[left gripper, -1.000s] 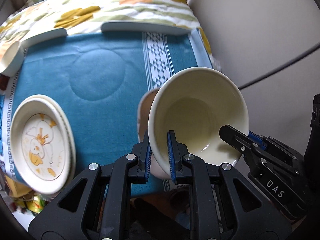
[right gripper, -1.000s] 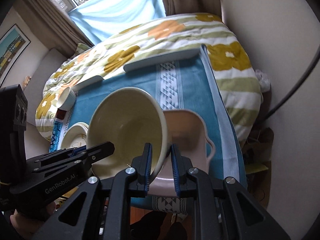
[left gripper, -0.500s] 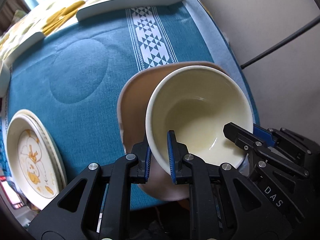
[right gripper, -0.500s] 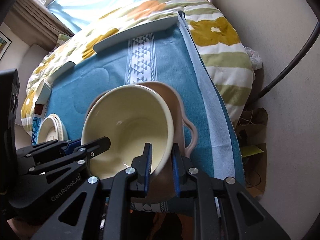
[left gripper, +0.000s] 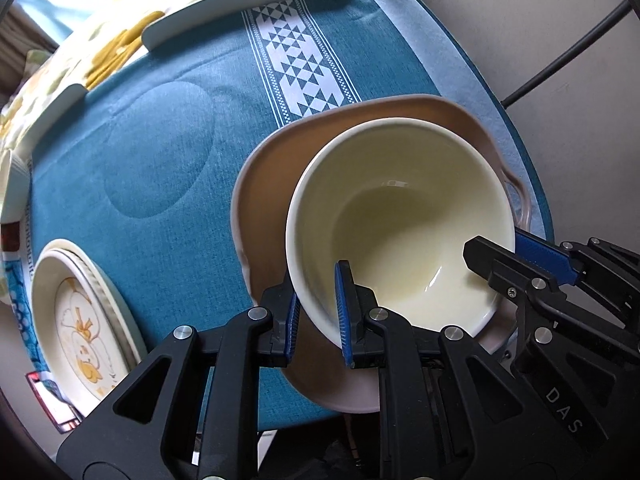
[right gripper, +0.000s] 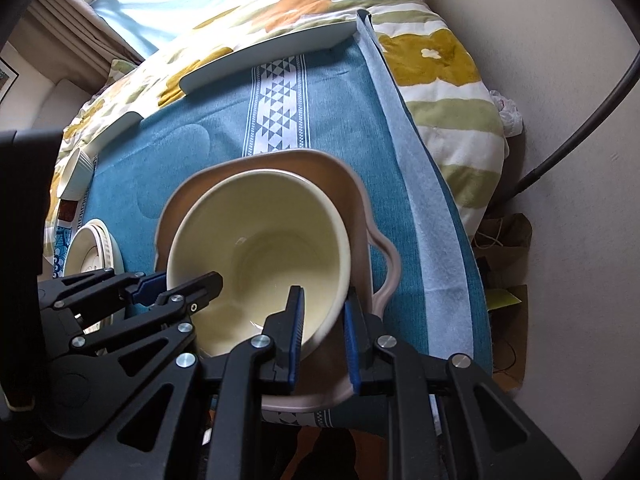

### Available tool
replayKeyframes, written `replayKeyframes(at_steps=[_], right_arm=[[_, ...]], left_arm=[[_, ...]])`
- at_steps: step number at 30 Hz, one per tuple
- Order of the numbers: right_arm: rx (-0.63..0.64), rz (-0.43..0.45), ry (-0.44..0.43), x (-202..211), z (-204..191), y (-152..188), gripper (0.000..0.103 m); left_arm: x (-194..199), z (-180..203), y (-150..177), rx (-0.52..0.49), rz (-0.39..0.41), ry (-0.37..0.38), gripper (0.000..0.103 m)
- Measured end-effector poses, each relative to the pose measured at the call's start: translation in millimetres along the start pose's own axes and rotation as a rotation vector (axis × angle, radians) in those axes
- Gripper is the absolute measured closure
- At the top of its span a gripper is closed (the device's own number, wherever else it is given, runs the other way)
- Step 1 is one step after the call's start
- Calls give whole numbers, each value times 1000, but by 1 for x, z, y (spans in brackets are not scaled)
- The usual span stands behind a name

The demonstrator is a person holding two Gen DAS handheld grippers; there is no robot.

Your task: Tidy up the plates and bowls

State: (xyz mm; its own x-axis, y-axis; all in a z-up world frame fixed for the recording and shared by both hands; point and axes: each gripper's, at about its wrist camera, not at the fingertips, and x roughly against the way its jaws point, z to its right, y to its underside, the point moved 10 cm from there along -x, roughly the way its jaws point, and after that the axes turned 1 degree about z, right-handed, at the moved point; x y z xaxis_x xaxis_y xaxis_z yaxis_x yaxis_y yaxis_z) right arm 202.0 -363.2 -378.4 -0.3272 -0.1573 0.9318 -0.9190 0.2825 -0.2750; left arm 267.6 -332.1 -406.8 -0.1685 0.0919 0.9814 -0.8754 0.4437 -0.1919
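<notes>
Left edge of teal cloth-covered table (left gripper: 168, 184): 2 stacked flower-patterned plates (left gripper: 80, 320); near right edge, left gripper (left gripper: 318, 312) and right gripper (right gripper: 322, 330) both pinch the cream ceramic bowl's (left gripper: 400, 232) rim, nested in pink handled dish (left gripper: 272, 200), release pending.

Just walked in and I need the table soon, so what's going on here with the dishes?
A person is holding a cream ceramic bowl with two handheld grippers. The left gripper and the right gripper each have their jaws clamped on opposite sides of its rim. The bowl sits inside a pink handled dish on the teal tablecloth, seemingly just nested, not yet released. A stack of flower-patterned plates waits nearby.
</notes>
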Motion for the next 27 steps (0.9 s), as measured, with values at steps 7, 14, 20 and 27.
replayKeyframes(at_steps=[7,14,20,27], right_arm=[[-8,9,-1,2,0,-1,86],[-11,20,5,8,1,-2,86],[4,66,5,37,-2,-7,86],[44,163,-49,84,-19,-24,86]], left_arm=[[2,-1,0,-15,11,-27,90],[12,-3,0,-11,22,-22,90],[44,-5,-4,-9,70,-1,90],[118,-36,-16,84,240,19,83]])
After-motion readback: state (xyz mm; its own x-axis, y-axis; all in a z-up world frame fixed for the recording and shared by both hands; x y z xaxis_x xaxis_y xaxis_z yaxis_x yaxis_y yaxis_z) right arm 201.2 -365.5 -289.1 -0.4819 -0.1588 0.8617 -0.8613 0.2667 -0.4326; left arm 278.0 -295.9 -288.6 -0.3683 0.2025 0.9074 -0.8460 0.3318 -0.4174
